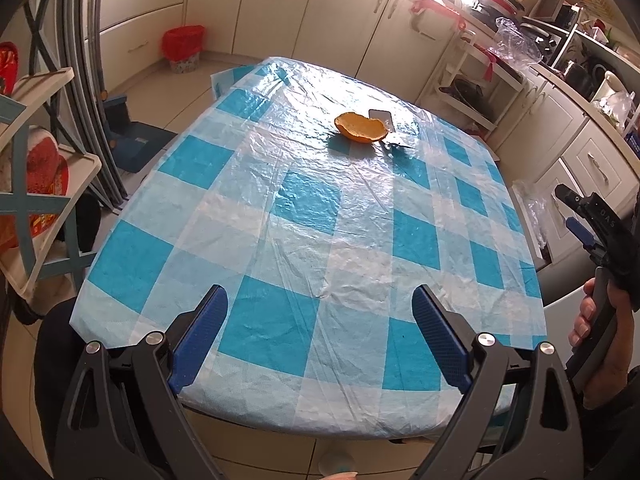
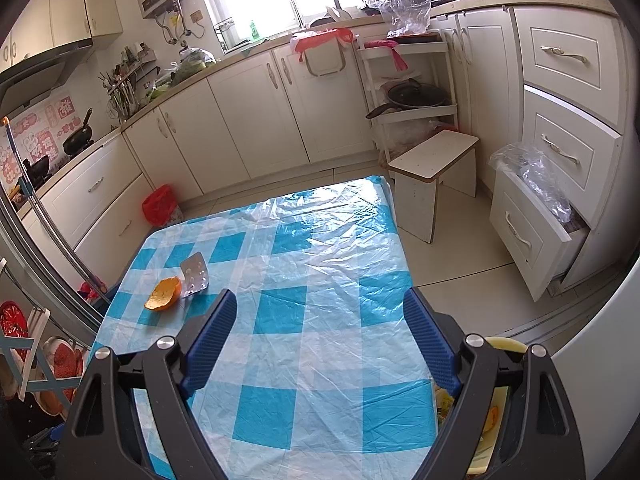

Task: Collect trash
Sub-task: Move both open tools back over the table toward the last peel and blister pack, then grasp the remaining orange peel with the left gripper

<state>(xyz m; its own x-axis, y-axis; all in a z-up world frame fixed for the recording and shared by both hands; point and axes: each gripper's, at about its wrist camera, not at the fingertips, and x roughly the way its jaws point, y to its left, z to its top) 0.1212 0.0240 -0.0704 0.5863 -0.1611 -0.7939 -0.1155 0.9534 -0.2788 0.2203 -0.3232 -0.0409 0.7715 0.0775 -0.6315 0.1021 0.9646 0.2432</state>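
An orange peel (image 1: 361, 127) (image 2: 163, 294) lies on the blue-and-white checked table (image 1: 304, 216) (image 2: 320, 320), touching a silver pill blister pack (image 1: 381, 117) (image 2: 195, 274). My left gripper (image 1: 320, 320) hovers open over the table's near edge, far from the peel, with nothing between its blue pads. My right gripper (image 2: 320, 328) is also open and empty above the cloth, with the peel to its left. From the left wrist view the right gripper (image 1: 576, 216) shows at the right edge, held by a hand (image 1: 588, 320).
A red-lined trash bin (image 1: 183, 46) (image 2: 162, 206) stands on the floor by the cabinets. A yellow container (image 2: 492, 408) with scraps sits below my right gripper. A small stool (image 2: 434, 172), an open drawer (image 2: 536, 232) and a shelf rack (image 1: 36, 184) surround the table.
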